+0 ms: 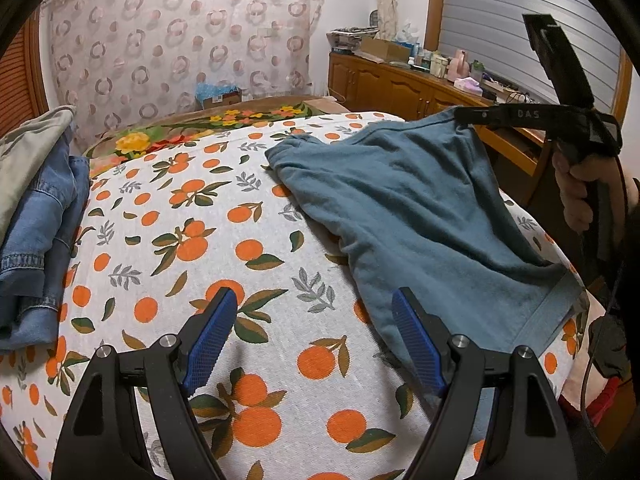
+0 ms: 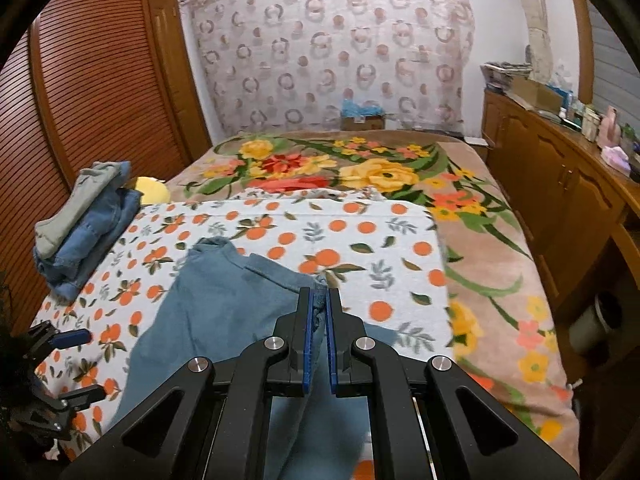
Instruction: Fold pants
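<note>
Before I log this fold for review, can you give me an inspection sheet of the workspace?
Surface: bed with orange-print cloth over a floral blanket.
Job's things: teal pants spread on the cloth, one edge lifted.
Clutter: stack of folded jeans at the cloth's left edge.
Grippers: right gripper shut on the pants' edge; left gripper open, nothing between its fingers.
Cables: dark cable hanging beside the person's hand.
Surroundings: patterned curtain, wooden cabinet with bottles and boxes, louvred wardrobe.
</note>
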{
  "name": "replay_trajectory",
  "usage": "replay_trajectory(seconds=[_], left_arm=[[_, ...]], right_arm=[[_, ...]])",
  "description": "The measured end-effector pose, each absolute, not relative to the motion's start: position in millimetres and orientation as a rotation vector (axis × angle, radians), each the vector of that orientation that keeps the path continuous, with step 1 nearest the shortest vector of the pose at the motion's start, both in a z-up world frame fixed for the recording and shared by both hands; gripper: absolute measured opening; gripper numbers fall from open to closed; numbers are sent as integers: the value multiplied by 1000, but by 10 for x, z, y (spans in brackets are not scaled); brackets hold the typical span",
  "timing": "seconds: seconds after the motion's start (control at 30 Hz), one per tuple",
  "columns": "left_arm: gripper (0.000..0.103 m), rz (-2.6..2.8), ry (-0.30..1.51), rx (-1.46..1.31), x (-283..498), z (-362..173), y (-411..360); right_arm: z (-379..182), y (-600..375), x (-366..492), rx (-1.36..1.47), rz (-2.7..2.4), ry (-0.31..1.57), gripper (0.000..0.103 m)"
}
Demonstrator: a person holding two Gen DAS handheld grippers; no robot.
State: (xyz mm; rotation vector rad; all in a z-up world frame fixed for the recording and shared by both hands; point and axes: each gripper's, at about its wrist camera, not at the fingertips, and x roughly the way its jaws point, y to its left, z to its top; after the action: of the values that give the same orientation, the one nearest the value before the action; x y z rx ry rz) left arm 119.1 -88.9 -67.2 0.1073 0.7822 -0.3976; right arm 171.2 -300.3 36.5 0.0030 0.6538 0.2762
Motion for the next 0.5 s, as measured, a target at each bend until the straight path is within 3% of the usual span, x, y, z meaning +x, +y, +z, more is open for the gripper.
replay_trajectory(seconds=[0.43,0.5], left_arm=[[81,-408,784,110,1166,-701,-947],[81,-410,785,110,1164,-699,-946]], right_arm=[[184,-3133,1898,-16,148,712,6],[181,-3152,1888,-3,153,714,11]])
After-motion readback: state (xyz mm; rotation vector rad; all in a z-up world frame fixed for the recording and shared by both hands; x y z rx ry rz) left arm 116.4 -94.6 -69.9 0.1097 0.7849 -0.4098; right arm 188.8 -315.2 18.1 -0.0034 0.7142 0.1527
